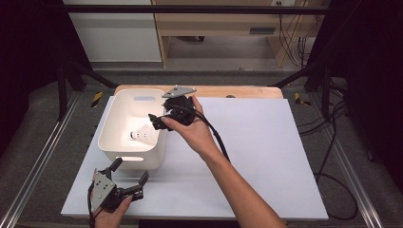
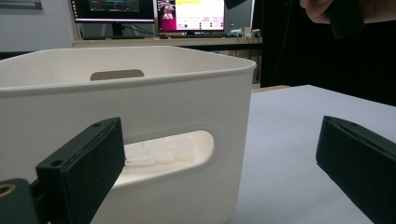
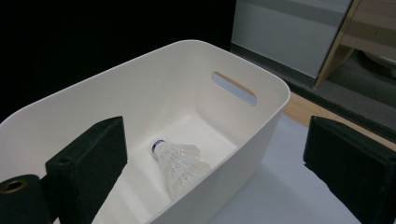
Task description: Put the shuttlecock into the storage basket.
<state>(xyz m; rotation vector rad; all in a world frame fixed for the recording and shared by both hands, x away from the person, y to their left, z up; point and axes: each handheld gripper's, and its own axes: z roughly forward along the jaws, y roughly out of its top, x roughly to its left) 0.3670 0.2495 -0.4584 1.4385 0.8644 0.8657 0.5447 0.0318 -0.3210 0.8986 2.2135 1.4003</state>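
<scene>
A white shuttlecock [image 1: 141, 134] lies on its side on the floor of a white plastic bin [image 1: 110, 124] at the table's left. In the right gripper view the shuttlecock [image 3: 178, 161] rests below my jaws, its cork toward the bin's [image 3: 268, 88] far wall. My right gripper [image 1: 157, 119] hangs above the bin's right rim, open and empty. My left gripper [image 1: 129, 172] rests on the table just in front of the bin, open with nothing between its jaws. Through the handle slot of the bin [image 2: 201, 74] in the left gripper view, the shuttlecock's feathers [image 2: 161, 151] show.
A white sheet [image 1: 252, 142] covers the tabletop, with a wooden edge [image 1: 237, 91] at the back. Black cables [image 1: 332, 156] run along the floor at the right. Metal rails [image 1: 38, 161] flank the table.
</scene>
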